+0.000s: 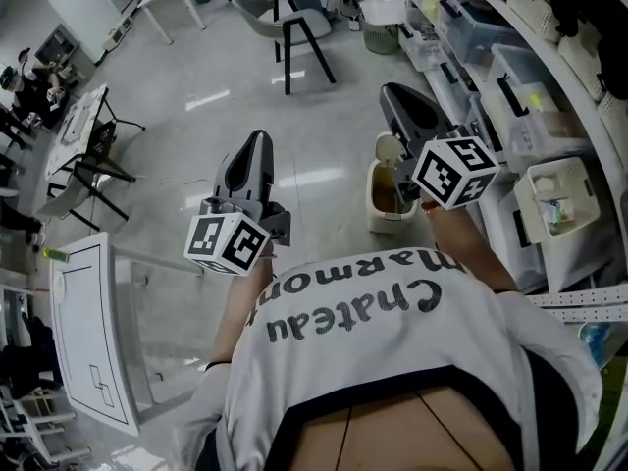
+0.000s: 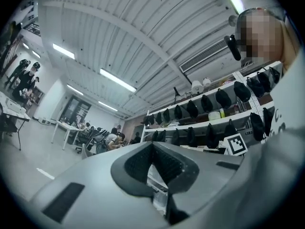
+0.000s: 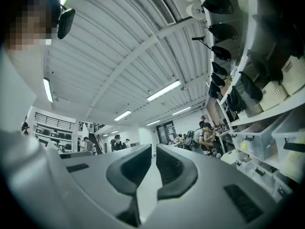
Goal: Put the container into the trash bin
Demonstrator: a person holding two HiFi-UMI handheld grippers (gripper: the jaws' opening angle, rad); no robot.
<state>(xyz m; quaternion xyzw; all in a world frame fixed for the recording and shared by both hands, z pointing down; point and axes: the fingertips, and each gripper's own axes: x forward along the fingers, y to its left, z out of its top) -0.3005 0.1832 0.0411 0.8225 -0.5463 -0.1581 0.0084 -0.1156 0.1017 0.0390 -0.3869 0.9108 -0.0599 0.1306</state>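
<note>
The container (image 1: pixel 385 196) seems to be the brown thing lying inside the open trash bin (image 1: pixel 377 222), though it shows too small to be sure. The cream bin stands on the grey floor (image 1: pixel 196 96) at the right of the scene, with its lid tipped up at the far side. It is just beside the low plastic boxes of the shelving (image 1: pixel 549 135) that runs along the right.

The left tongs (image 1: pixel 258 138) are held up over the floor, to the left of the bin and well apart from it. Seen from their own camera, the jaws meet at the tips and nothing is gripped between them.

The right tongs (image 1: pixel 392 90) are held above the far side of the bin, clear of it. Their jaws are drawn in to a thin slit and are empty, with only the room showing through the gap.

Both tongs point away from the person, whose white shirt (image 1: pixel 392 361) fills the near part of the head view. A dark chair (image 1: pixel 294 27) stands far off on the floor, and a white board (image 1: pixel 88 332) lies at the near left.
</note>
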